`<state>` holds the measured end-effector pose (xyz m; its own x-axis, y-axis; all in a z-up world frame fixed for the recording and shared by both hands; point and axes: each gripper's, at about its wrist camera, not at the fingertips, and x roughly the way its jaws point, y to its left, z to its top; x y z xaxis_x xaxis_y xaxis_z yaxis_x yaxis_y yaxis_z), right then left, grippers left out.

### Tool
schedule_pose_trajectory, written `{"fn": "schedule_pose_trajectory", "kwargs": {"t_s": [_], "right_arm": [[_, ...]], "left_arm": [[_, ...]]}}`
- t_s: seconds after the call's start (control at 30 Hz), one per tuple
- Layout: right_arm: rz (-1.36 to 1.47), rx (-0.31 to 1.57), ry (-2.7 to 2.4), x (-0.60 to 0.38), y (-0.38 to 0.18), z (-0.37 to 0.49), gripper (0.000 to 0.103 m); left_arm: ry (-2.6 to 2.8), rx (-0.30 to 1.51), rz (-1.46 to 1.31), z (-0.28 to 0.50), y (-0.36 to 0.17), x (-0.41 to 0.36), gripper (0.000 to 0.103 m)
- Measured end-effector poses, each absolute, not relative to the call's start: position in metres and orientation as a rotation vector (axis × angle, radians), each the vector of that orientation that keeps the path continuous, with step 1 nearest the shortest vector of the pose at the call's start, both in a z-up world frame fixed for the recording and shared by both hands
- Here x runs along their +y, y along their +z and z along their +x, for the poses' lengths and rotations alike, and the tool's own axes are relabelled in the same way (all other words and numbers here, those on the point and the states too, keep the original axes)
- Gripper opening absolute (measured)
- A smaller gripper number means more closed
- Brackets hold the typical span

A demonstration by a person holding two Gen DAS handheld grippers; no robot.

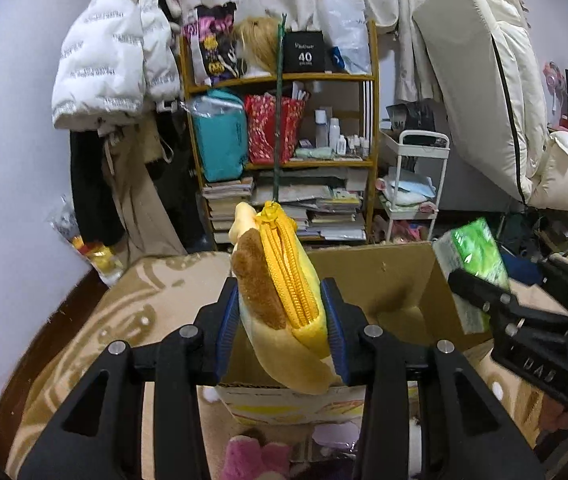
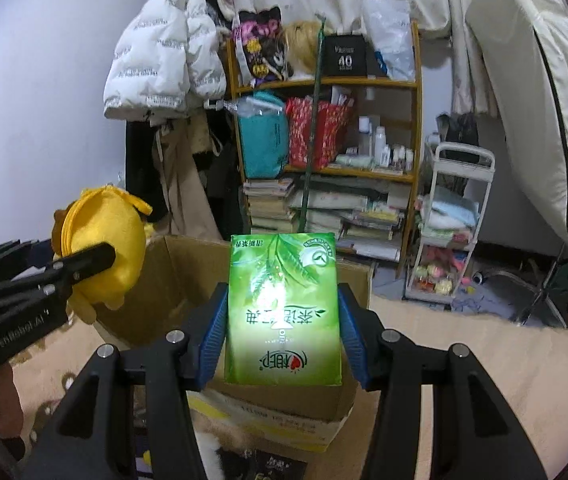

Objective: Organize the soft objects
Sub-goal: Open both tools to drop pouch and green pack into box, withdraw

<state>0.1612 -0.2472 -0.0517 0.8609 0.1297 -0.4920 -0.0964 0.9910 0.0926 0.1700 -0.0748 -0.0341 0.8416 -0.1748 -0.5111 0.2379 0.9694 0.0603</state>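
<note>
The yellow plush zip pouch with brown furry patches point(image 1: 284, 300) sits squeezed between the blue pads of the left tongs point(image 1: 284, 320), zipper up, above the open brown cardboard box point(image 1: 384, 280). It looks light and squashy, so a grip across its thick middle should hold best; the zipper edge may slip. The green plastic-wrapped tissue pack point(image 2: 284, 308) is clamped at its lower sides by the right tongs point(image 2: 284, 320), over the same box. It seems light, compressible and slick-skinned, best held across the flat sides. The box rests on a beige patterned blanket point(image 1: 144, 300).
</note>
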Motion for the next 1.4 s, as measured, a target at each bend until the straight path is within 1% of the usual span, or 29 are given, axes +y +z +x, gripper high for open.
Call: {"fn": "schedule_pose_trajectory", "kwargs": {"t_s": [0.03, 0.17, 0.33, 0.4, 0.43, 0.47, 0.5, 0.53, 0.57, 0.67, 0.73, 0.87, 0.9, 0.93, 1.4], "right_arm": [[0.075, 0.535, 0.126, -0.248, -0.055, 0.162, 0.055], [0.099, 0.564, 0.134, -0.252, -0.063, 0.166, 0.055], [0.113, 0.571, 0.141, -0.254, -0.064, 0.166, 0.055], [0.119, 0.581, 0.147, -0.255, -0.065, 0.167, 0.056], [0.121, 0.584, 0.147, -0.255, -0.065, 0.167, 0.056], [0.123, 0.585, 0.148, -0.256, -0.065, 0.167, 0.057], [0.128, 0.583, 0.151, -0.257, -0.065, 0.167, 0.062], [0.129, 0.58, 0.151, -0.256, -0.064, 0.166, 0.068], [0.13, 0.575, 0.149, -0.256, -0.063, 0.165, 0.07], [0.13, 0.568, 0.153, -0.256, -0.06, 0.162, 0.074], [0.142, 0.571, 0.144, -0.256, -0.059, 0.16, 0.087], [0.149, 0.556, 0.104, -0.256, -0.052, 0.15, 0.093], [0.143, 0.552, 0.09, -0.255, -0.049, 0.147, 0.101], [0.139, 0.548, 0.084, -0.254, -0.048, 0.143, 0.103], [0.109, 0.52, 0.077, -0.241, -0.019, 0.082, 0.103]], "left_arm": [[-0.217, 0.532, 0.122, 0.171, -0.035, -0.075, 0.039], [-0.171, 0.544, 0.116, 0.175, -0.037, -0.072, 0.053], [-0.184, 0.566, 0.124, 0.174, -0.041, -0.071, 0.057], [-0.189, 0.572, 0.138, 0.171, -0.042, -0.072, 0.067], [-0.188, 0.571, 0.144, 0.17, -0.042, -0.072, 0.069], [-0.185, 0.569, 0.151, 0.169, -0.042, -0.072, 0.075], [-0.177, 0.569, 0.158, 0.168, -0.042, -0.072, 0.083], [-0.168, 0.572, 0.163, 0.167, -0.042, -0.073, 0.086], [-0.154, 0.578, 0.169, 0.166, -0.043, -0.073, 0.088], [-0.148, 0.594, 0.17, 0.165, -0.041, -0.07, 0.09], [-0.139, 0.6, 0.168, 0.162, -0.039, -0.067, 0.094], [-0.127, 0.606, 0.168, 0.154, -0.034, -0.06, 0.095], [-0.124, 0.606, 0.17, 0.151, -0.033, -0.058, 0.095], [-0.123, 0.605, 0.173, 0.147, -0.032, -0.057, 0.095], [-0.087, 0.651, 0.16, 0.088, -0.01, -0.026, 0.096]]}}
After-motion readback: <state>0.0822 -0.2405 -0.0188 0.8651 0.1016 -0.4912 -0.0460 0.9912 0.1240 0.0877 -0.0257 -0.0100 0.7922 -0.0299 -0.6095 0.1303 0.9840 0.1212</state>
